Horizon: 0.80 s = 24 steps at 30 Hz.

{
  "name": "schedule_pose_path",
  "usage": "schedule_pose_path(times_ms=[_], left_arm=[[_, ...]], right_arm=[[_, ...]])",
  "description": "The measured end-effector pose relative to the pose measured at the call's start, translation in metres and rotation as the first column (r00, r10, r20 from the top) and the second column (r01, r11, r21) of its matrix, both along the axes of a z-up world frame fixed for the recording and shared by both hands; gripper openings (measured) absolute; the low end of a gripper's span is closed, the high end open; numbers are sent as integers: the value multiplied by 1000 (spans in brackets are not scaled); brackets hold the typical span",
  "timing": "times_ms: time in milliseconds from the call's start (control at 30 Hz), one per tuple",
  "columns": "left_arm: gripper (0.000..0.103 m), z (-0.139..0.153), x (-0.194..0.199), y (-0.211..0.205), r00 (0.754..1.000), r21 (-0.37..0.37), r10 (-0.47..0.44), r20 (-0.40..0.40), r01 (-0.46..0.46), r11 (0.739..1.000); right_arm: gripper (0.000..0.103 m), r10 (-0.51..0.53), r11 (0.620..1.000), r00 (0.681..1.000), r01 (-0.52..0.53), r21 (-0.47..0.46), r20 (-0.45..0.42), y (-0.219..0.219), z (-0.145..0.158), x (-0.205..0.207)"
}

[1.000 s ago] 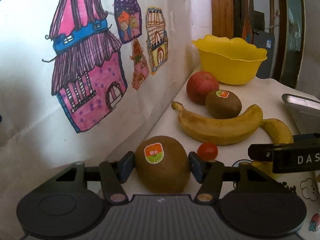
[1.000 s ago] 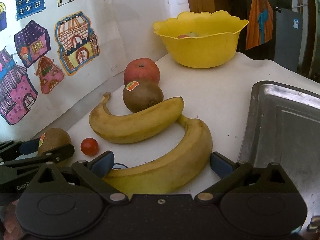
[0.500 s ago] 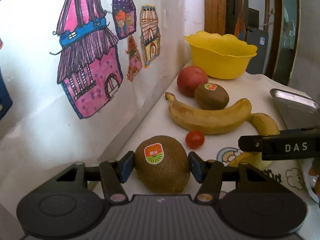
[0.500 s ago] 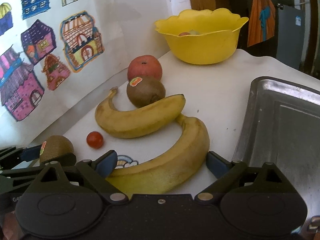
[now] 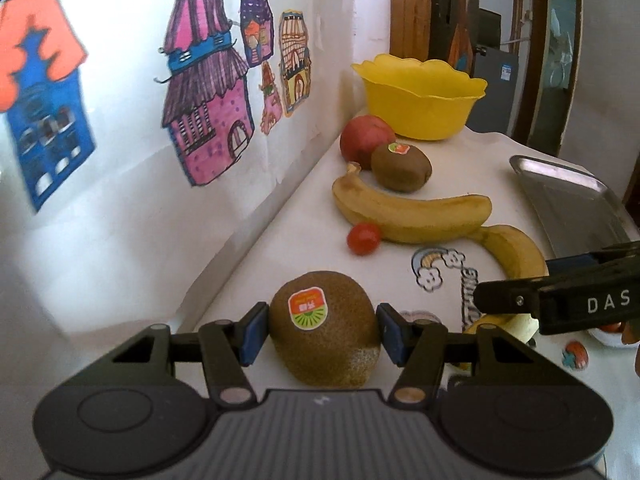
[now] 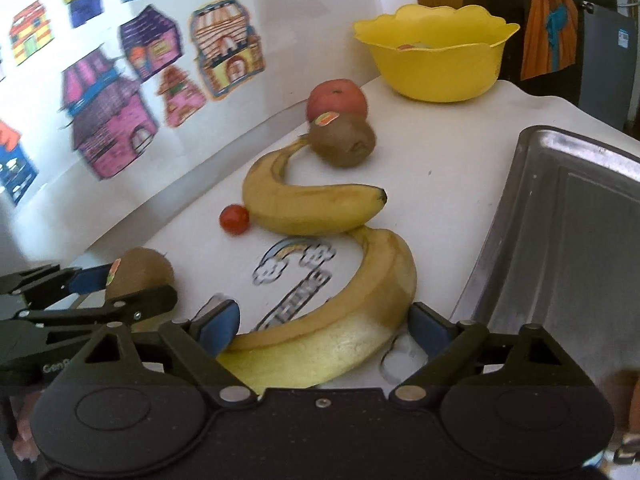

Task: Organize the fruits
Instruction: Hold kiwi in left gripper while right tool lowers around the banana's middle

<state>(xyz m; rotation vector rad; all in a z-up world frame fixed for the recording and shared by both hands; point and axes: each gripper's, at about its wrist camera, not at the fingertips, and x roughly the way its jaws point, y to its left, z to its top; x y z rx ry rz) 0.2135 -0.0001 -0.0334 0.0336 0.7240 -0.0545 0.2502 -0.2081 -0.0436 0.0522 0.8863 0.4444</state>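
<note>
My left gripper (image 5: 318, 330) is shut on a brown kiwi (image 5: 324, 328) with a sticker, blue pads pressing both its sides just above the white table (image 5: 304, 240). In the right wrist view this kiwi (image 6: 140, 272) shows at lower left. My right gripper (image 6: 320, 326) straddles the near end of a yellow banana (image 6: 360, 320) lying on the table. Its jaws are closing, the pads close beside the peel, with no firm press visible. A second banana (image 6: 304, 208), a cherry tomato (image 6: 234, 219), another kiwi (image 6: 342, 142) and a red apple (image 6: 338, 98) lie further back.
A yellow bowl (image 6: 436, 64) holding some fruit stands at the far end of the table. A metal tray (image 6: 560, 220) lies along the right side. A wall with house drawings (image 5: 208, 120) runs along the left. A rainbow sticker (image 6: 292, 264) marks the tablecloth.
Both grippers have drawn back from the far fruit, uncovering the rainbow sticker. The kiwi stays clamped in the left gripper. The right jaws have narrowed around the near banana's end.
</note>
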Motion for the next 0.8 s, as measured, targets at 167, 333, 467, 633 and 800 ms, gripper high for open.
schedule_pose_path(times_ms=[167,333,467,633,800], left_arm=[[62,1,-20,5,1000,-3,-18,0,18,1000],[63,2,-38,8,1000,4,-31,0,31,1000],[63,3,-42,10,1000,-7,-16,-2,16,1000],[63,2,-43,10,1000,-10,-4,-1,4,1000],[63,2,-44,9,1000,-15,-7,-1,7,1000]], right_arm=[[88,32,999,999,-32,24,-2,-2,2,-22],[88,13,999,1000,-12,51,-11,-2,2,-29],[91,-66,997,998,66,41,-5,8,2,-25],[88,-127,991,990,128,-25,57,19,-3,-24],[72,-116,990,988,123,-63,103,16,-5,-32]])
